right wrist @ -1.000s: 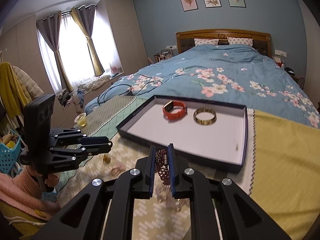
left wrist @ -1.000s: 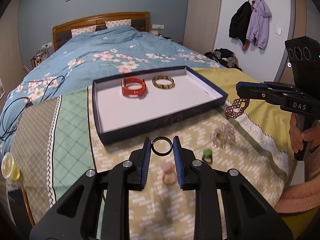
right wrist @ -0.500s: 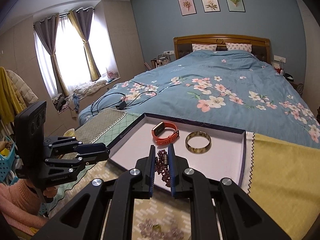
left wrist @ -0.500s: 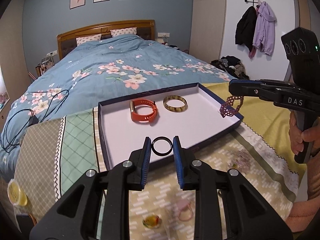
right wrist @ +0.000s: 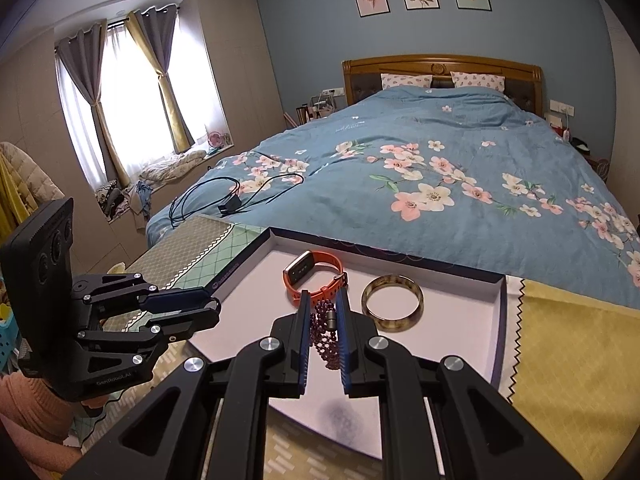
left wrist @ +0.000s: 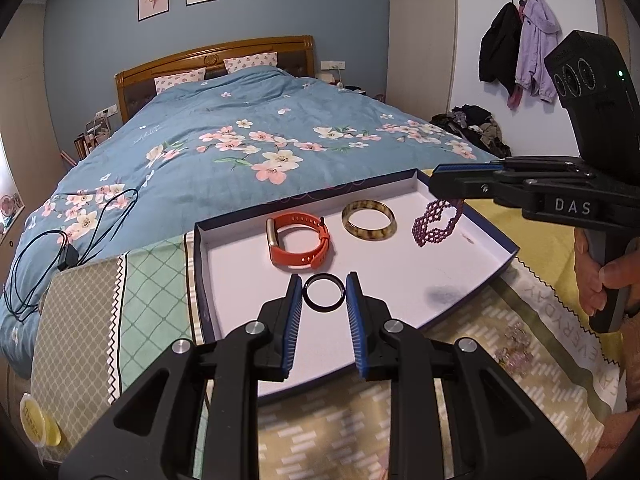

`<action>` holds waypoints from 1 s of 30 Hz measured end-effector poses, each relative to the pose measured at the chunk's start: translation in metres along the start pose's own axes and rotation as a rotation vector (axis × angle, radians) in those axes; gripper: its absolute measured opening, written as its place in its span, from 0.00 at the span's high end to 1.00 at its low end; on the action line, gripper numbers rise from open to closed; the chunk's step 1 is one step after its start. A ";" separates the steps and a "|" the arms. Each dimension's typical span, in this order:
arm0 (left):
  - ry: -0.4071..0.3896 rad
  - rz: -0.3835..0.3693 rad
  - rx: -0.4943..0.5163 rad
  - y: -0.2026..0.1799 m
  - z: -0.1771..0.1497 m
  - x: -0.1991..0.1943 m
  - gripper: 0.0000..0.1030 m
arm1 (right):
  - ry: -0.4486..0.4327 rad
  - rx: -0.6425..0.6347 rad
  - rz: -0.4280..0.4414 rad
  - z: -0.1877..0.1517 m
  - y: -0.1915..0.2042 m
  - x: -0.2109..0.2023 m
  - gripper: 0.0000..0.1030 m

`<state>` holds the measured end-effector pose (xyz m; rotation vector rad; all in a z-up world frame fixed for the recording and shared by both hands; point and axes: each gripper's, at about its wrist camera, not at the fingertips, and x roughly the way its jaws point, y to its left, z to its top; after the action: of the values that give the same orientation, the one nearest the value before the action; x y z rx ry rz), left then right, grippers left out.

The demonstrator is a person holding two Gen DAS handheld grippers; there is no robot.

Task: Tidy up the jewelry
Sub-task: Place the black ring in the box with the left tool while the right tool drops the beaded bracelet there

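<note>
A shallow navy box lid [left wrist: 198, 264] [right wrist: 498, 320] with a white floor lies on the bed's foot. In it rest an orange watch band [left wrist: 298, 242] [right wrist: 316, 270] and a tortoiseshell bangle [left wrist: 369, 221] [right wrist: 392, 303]. My left gripper [left wrist: 323, 294] [right wrist: 214, 310] is shut on a thin black ring [left wrist: 323, 293], held over the lid's near part. My right gripper [right wrist: 323, 308] [left wrist: 434, 176] is shut on a purple beaded bracelet [right wrist: 325, 332] [left wrist: 436, 222], which dangles above the lid's right side.
A pale beaded piece [left wrist: 514, 344] lies on the patterned cloth [left wrist: 328, 432] near a person's hand [left wrist: 596, 280]. A yellow lidded cup [left wrist: 38, 424] sits at the left edge. A black cable [left wrist: 60, 240] trails over the floral duvet. Coats hang on the far wall.
Both grippers have moved forward from above the cloth to above the box lid, each still carrying its piece. The loose rings on the cloth have dropped out of the left wrist view.
</note>
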<state>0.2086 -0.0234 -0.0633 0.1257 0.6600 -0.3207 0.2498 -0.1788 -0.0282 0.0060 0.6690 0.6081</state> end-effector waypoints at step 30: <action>0.139 0.002 -0.051 0.008 0.015 0.079 0.78 | 0.106 0.088 -0.006 0.000 -0.026 0.061 0.90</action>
<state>0.2786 -0.0386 -0.1004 0.1009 0.8046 -0.2948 0.3006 -0.1678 -0.0685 0.0540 0.7981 0.5758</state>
